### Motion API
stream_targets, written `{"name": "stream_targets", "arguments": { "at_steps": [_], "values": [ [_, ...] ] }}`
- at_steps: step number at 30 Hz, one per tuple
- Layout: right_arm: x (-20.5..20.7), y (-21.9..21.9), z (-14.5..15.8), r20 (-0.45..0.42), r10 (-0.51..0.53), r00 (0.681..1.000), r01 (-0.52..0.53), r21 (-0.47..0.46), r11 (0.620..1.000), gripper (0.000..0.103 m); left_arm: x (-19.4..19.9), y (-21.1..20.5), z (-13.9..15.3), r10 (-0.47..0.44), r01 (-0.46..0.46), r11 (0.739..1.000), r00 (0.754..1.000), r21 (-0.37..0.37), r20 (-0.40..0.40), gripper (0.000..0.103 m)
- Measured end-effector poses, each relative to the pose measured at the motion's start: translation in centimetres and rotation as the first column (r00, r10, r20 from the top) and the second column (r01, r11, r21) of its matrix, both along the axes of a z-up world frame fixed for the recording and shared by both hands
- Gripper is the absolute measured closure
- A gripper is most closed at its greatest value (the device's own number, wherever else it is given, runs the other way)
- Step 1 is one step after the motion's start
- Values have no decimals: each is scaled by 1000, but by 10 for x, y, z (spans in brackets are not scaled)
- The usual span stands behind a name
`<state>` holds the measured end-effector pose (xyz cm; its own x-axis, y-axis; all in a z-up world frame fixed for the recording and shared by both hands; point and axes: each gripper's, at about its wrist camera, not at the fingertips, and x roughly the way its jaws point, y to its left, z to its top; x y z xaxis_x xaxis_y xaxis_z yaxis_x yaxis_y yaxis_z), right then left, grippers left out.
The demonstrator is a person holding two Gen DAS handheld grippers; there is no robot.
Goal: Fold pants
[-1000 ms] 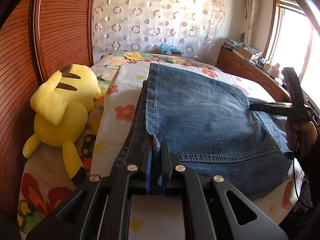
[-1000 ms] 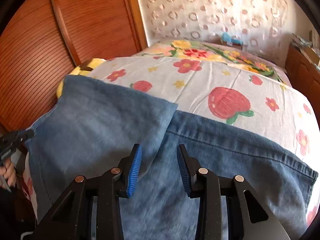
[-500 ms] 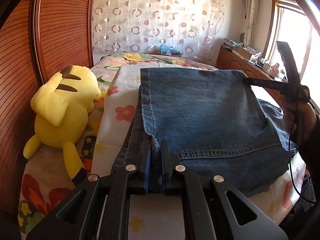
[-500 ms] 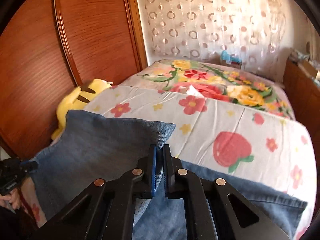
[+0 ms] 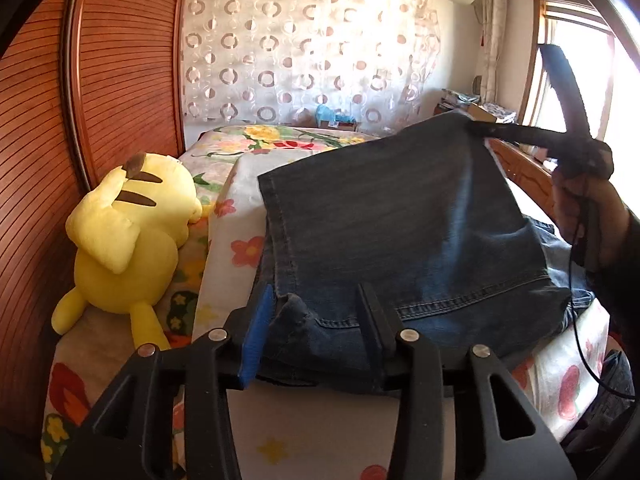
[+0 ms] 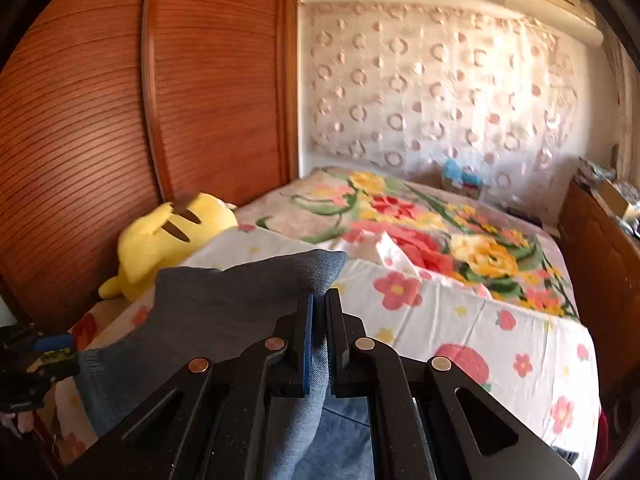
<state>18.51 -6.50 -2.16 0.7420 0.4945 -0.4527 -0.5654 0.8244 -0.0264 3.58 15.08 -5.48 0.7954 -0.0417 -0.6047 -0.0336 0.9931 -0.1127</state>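
Now, working from the left: the wooden wardrobe point(image 5: 120, 80) closes off that side, and the yellow plush toy point(image 5: 128, 240) lies against it on the bed point(image 5: 320, 440), just beside the jeans point(image 5: 400, 232) but not touching them. The jeans sit across the near part of the flowered sheet, already doubled, with the hem end uppermost. The left tool point(image 5: 316, 328) has its jaws spread wide around the near left corner of the denim; the blue pad point(image 5: 256, 336) stands beside the cloth and the other finger is clear of it, so this side grips nothing. Further right, the right tool point(image 6: 318, 332) is pinched narrow on the far corner of the top layer and holds it raised off the bed, so the panel slopes up from the loose left corner to the lifted right one.

My reading is that a fold is under way and only half supported. The next move probably calls for the left tool to close on its corner again, or for the right to carry its corner across alone and lay it flat; with one corner free the layer may skew or crease.

Room is good ahead: the sheet beyond the jeans is open toward the curtain point(image 6: 440, 92). To the right, the wooden cabinet point(image 6: 600, 248) borders the bed, and the near bed edge is close under both tools.
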Motion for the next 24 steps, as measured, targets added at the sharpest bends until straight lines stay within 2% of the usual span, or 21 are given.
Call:
{"name": "stream_targets", "arguments": {
  "at_steps": [3,6,8,11,12,14,16,19,21,22,24],
  "values": [
    [8,4,-10,-34,-12,999,11,-31,999,98,0,-3,1,-9,9,1000,1000,10,-1,58],
    [9,7,-10,-32,-8,999,7,-20,1000,98,2,-9,1,-18,19,1000,1000,17,-5,58],
    [-4,9,6,28,39,999,-39,3,999,98,3,-13,3,-26,26,999,1000,23,2,58],
    [-23,2,34,9,109,994,-109,120,987,98,4,-16,4,-41,41,999,999,17,4,58],
    [-31,2,44,29,121,992,-124,126,984,98,5,-16,3,-43,43,999,999,17,0,58],
    [-44,4,61,76,134,988,-142,104,984,98,4,-17,3,-42,42,999,999,15,1,58],
    [-45,3,69,79,126,989,-133,98,986,98,3,-16,3,-39,39,999,999,11,-1,58],
    [-37,7,60,83,65,994,-68,34,997,98,4,-16,2,-38,38,999,999,6,-8,58],
    [-21,16,46,29,31,999,-30,-23,999,88,5,-18,2,-38,38,999,999,11,-13,58],
    [-14,19,39,4,7,1000,-7,-43,999,76,5,-19,2,-40,40,999,999,11,-15,58],
    [-4,16,30,-32,-10,999,8,-43,999,73,6,-23,3,-46,46,999,999,14,-15,58]
  ]
}}
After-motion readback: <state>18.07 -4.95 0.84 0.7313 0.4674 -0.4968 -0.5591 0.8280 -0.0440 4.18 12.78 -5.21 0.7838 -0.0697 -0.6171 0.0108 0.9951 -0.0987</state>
